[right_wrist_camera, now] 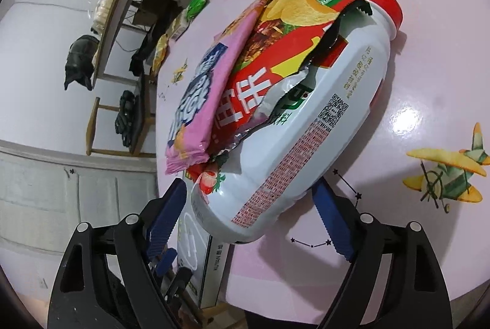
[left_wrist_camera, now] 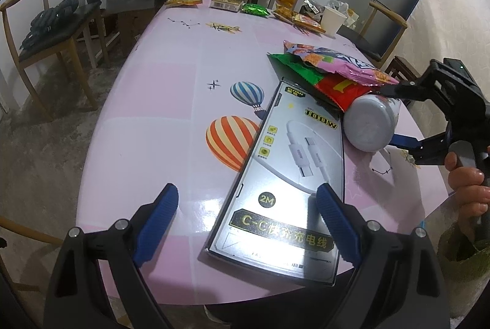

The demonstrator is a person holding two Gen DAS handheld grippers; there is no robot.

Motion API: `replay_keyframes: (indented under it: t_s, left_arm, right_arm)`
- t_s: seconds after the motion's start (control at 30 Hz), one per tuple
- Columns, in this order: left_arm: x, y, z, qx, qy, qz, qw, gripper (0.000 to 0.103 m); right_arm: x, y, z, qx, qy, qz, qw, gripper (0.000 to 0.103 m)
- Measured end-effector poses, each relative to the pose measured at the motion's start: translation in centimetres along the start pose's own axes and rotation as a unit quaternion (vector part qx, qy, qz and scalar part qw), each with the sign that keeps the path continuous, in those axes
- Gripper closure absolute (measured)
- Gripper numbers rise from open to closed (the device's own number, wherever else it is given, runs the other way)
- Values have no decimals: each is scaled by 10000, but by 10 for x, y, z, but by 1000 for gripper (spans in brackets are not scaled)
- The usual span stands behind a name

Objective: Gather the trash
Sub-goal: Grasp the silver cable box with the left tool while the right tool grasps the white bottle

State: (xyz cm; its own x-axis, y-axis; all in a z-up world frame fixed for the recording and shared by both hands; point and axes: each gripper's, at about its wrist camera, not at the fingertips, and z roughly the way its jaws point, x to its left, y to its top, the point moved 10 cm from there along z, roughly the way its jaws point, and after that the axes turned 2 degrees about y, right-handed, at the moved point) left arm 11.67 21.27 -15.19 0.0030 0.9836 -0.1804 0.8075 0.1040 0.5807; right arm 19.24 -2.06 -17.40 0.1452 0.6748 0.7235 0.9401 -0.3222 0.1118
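Left gripper (left_wrist_camera: 246, 220): jaws spread, empty, above cable box (left_wrist_camera: 284, 175) on pink tabletop (left_wrist_camera: 159, 114). Snack wrappers (left_wrist_camera: 330, 68): piled on white bottle (left_wrist_camera: 370, 123), lying sideways. Right gripper (right_wrist_camera: 252, 215): jaws wide, straddling bottle base; contact unclear.

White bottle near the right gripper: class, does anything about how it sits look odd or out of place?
Yes. The white bottle lies on its side on the pink table, not upright, with the red snack wrapper and pink wrapper draped over it. Its base sits between the open right gripper fingers.
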Motion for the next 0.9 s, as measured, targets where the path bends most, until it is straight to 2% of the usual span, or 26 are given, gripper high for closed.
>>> replay_keyframes:
  t_s: [0.17,0.33,0.67,0.8,0.9]
  left_arm:
    - [-2,-2,1,17,-56,-6,10000,14]
    - [-3,-4,1,33,-52,-17,10000,14]
    - [-3,-1,-4,12,-86,-39,10000,14]
    - [-4,2,-5,19,-188,-141,9997,14]
    - [-4,8,0,99,-373,-323,9987,14]
  right_arm:
    - [-3,5,7,-106,18,114,9999,25]
    - [-6,3,6,-67,232,178,9995,30]
    - [-17,-15,-15,402,387,13,9984,34]
    - [-26,-28,-24,730,500,51,9961,42]
    - [-34,-34,-35,820,542,97,9951,43]
